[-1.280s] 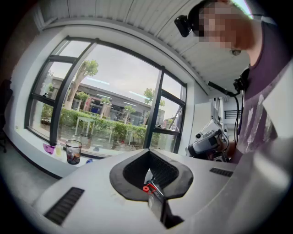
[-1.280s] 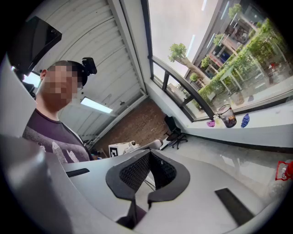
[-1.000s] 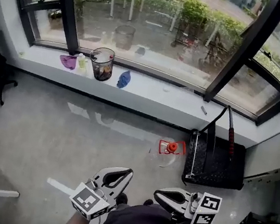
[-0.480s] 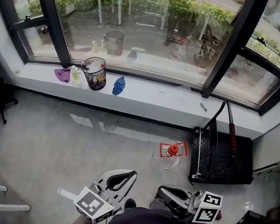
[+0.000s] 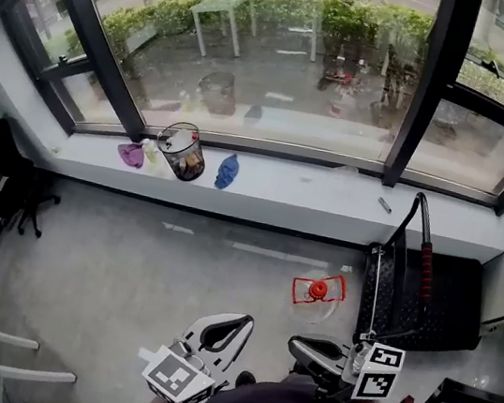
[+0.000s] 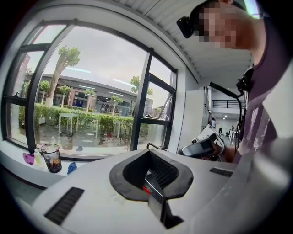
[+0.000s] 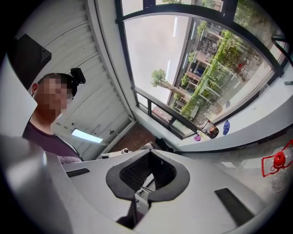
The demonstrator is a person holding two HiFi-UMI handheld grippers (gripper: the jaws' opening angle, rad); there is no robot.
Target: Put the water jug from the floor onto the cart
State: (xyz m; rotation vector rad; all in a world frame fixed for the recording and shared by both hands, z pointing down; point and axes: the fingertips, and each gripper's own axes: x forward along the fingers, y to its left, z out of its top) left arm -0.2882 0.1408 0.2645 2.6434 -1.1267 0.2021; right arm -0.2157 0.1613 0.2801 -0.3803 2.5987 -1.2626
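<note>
The water jug (image 5: 316, 297), clear with a red cap and red handle, stands on the grey floor (image 5: 129, 262) toward its right side, a little out from the wall under the window. It is just beside the left edge of the black cart (image 5: 433, 315); whether the two touch cannot be told. The cart sits in the floor's far right corner, its red-gripped handle (image 5: 425, 267) showing over the deck. At the near edge of the head view, well apart from the jug, the person holds both tools close to the body. The right gripper (image 5: 293, 344) is the nearer to the jug and the left gripper (image 5: 245, 320) is beside it. Each has its jaws pressed together with nothing between them. Along the left part of the window sill (image 5: 310, 191) stand a clear cup (image 5: 184, 152), a blue cloth (image 5: 227, 170) and a purple object (image 5: 130, 154).
</note>
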